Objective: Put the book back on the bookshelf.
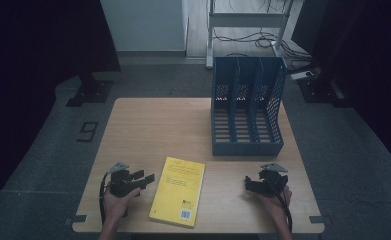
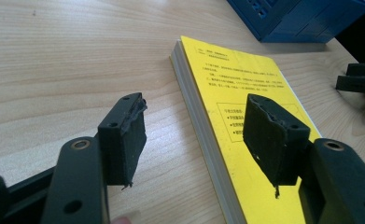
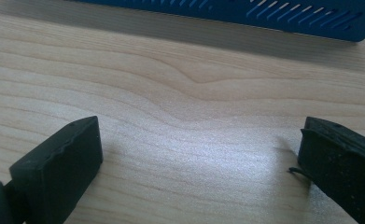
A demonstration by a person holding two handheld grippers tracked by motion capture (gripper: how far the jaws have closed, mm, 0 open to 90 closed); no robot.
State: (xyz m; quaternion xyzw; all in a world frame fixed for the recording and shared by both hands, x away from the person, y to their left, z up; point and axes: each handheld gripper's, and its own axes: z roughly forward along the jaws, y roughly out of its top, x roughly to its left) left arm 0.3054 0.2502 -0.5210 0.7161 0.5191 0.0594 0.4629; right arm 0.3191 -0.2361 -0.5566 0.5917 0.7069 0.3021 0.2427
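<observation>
Resting low over a wooden table point(image 1: 148, 125), two hand-held grippers sit either side of a yellow book point(image 1: 178, 190). The left gripper point(image 1: 144, 178) has its jaws spread wide and grips nothing. In the left gripper view its two black pads point(image 2: 124, 140) straddle the book's near long edge: one hangs over bare wood, the other over the yellow cover, and neither presses on the book. The right gripper point(image 1: 248, 184) is also wide open and empty; in the right gripper view its pads point(image 3: 59, 163) frame only bare tabletop.

The book lies flat near the front edge of the table, between the two grippers, slightly turned, with its printed cover up and its page block facing the left gripper. Bare wood lies between the book and the right gripper, and more open table stretches behind the book. A blue three-slot file holder point(image 1: 247, 107) stands at the far right of the table, well apart from the book and beyond the right gripper.

Both hands point(image 1: 117, 200) come in from the bottom of the high view, holding the grippers pointing inward toward the book.
</observation>
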